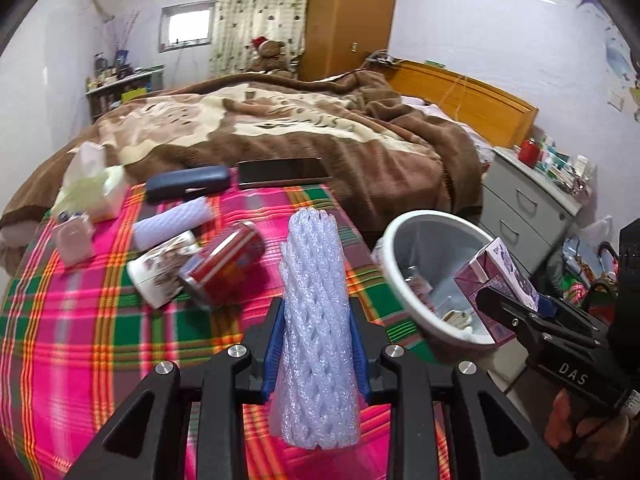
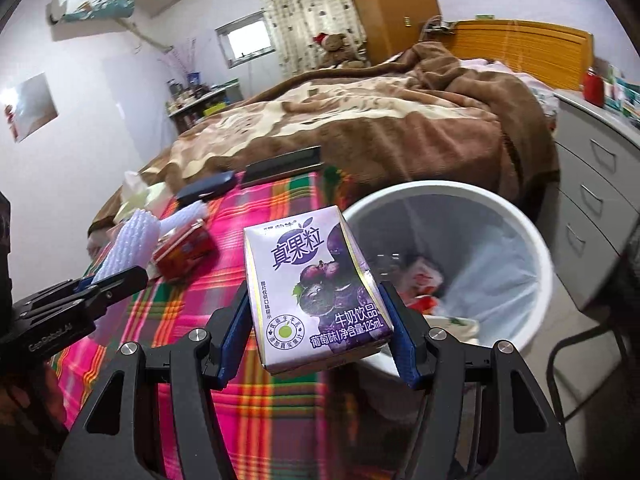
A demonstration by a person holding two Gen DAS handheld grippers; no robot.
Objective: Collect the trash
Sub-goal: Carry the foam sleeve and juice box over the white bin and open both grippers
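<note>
The white bin (image 2: 532, 240) stood on the floor hard against the bed's edge, lined with a clear bag and already holding some wrappers. The chief risk, as I judged it, lay with the bigger load: the right gripper (image 2: 316, 320) held a purple drink carton (image 2: 316, 280) between wide-set jaws just short of the bin's near rim, and the carton sat skewed in that grip, so a release too early could have dropped it on the plaid cloth (image 1: 100, 340) or down the gap. The left gripper (image 1: 316, 344) was clamped tight on a white foam sleeve (image 1: 316, 312), farther from the bin; being light, it might have caught the rim and bounced. Left of the bin, on the cloth, lay a red can (image 1: 228, 264), a paper cup (image 1: 160, 268), another foam sleeve (image 1: 172, 220) and a tissue pack (image 1: 92, 188). Nothing stood in the way.
</note>
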